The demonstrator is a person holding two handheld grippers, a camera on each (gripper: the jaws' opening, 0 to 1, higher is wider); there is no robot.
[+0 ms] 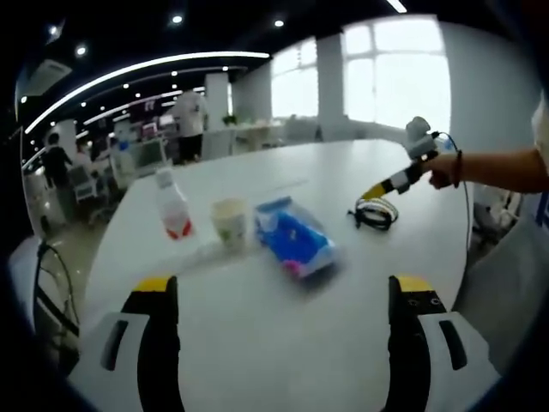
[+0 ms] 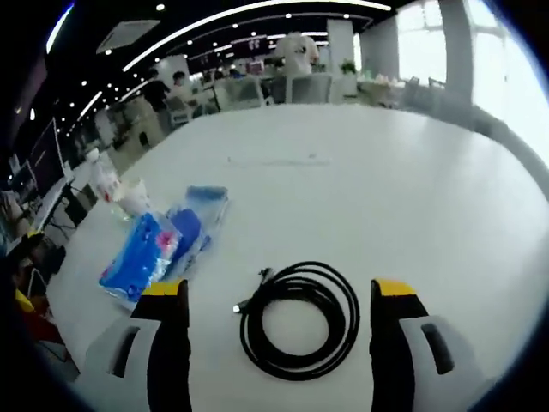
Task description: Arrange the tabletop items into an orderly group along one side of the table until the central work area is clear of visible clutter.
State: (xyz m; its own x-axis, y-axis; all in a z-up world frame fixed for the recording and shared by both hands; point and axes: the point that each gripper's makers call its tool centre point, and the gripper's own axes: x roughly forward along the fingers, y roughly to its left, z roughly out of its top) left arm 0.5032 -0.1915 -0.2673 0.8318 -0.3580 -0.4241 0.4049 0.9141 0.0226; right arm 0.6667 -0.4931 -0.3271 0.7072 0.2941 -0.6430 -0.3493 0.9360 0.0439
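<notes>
Black cable (image 2: 299, 319), coiled in a loop, lies flat on the white table (image 2: 412, 189) between the jaws of the right gripper (image 2: 279, 343), which stand wide apart and hold nothing. Just left of it in the right gripper view lies the blue pack (image 2: 159, 245), with a cup (image 2: 135, 198) and a bottle (image 2: 105, 178) beyond, near the table's edge.

In the left gripper view the left gripper (image 1: 283, 330) is also spread wide and empty, apart from everything. Ahead of it stand the bottle (image 1: 173, 206), cup (image 1: 229, 222) and pack (image 1: 294, 237) in a row. Further right, the other gripper (image 1: 379, 190), held by a hand (image 1: 443, 169), hangs just above the cable (image 1: 376, 213).
</notes>
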